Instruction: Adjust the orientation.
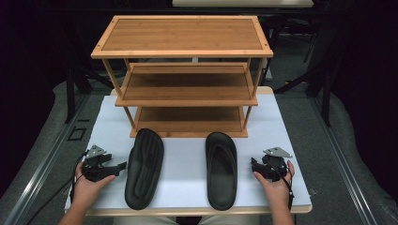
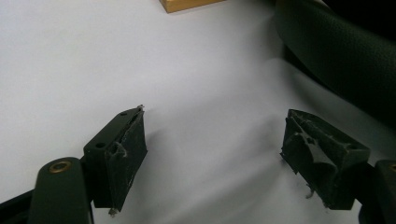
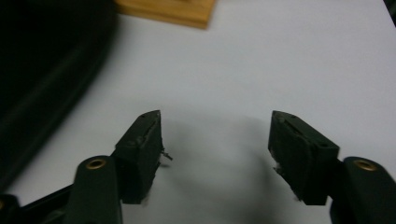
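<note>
Hands low at worktop [image 1: 286, 136] near edge: left claw [image 1: 123, 165] spread, empty, just beside upturned sandal [image 1: 144, 166]; right claw [image 1: 252, 165] spread, empty, beside upright sandal [image 1: 221, 168]. Sandals before shelf rack [image 1: 183, 75].

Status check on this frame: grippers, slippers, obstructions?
Left gripper open, empty. Right gripper open, empty. Left slipper sole-up, right slipper upright, untouched before rack. Nothing in the way.

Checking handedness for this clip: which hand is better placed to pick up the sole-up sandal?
Left. The left tongs sit open right beside the sole-up sandal. The right tongs, also open, flank the other sandal, farther away.
</note>
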`<state>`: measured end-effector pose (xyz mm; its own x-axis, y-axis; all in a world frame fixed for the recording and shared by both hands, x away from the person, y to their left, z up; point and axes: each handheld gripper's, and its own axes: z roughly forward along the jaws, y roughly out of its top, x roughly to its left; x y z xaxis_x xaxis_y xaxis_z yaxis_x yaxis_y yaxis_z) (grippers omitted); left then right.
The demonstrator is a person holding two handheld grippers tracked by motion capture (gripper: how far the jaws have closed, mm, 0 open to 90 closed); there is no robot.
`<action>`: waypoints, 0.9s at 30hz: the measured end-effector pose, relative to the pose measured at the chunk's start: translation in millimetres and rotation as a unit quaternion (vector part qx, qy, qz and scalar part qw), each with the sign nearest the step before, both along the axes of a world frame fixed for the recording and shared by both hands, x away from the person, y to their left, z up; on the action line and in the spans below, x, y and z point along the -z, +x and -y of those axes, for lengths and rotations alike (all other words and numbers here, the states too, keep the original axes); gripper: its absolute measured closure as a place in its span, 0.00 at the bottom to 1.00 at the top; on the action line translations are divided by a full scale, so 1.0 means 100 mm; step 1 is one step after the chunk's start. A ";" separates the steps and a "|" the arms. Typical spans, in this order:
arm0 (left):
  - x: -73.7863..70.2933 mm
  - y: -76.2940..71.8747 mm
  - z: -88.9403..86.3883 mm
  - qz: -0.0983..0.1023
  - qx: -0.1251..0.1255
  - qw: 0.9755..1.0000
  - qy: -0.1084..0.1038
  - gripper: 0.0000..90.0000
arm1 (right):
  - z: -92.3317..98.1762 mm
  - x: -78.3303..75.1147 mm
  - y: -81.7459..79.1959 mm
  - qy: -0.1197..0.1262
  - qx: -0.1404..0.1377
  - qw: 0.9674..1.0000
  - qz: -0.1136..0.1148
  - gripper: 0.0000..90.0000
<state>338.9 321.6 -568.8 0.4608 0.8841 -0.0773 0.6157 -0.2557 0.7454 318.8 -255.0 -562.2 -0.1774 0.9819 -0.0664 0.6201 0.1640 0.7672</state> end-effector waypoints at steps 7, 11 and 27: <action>-0.14 -0.08 -0.12 0.007 -0.028 0.998 -0.053 0.48 | -0.17 -0.09 -0.16 0.064 -0.058 0.995 0.048 0.45; -0.20 -0.16 -0.13 0.016 -0.032 0.998 -0.058 0.49 | -0.27 -0.10 -0.23 0.040 -0.068 0.995 0.055 0.46; -0.18 -0.18 -0.01 -0.009 0.010 0.999 -0.043 0.74 | -0.26 -0.11 -0.30 0.059 -0.068 0.991 0.096 0.48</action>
<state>320.6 323.1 -550.4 0.4753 0.8649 -0.1614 0.6248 -0.2027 0.7540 288.3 -229.1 -551.2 -0.3038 0.9527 0.0025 0.4399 0.1380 0.8874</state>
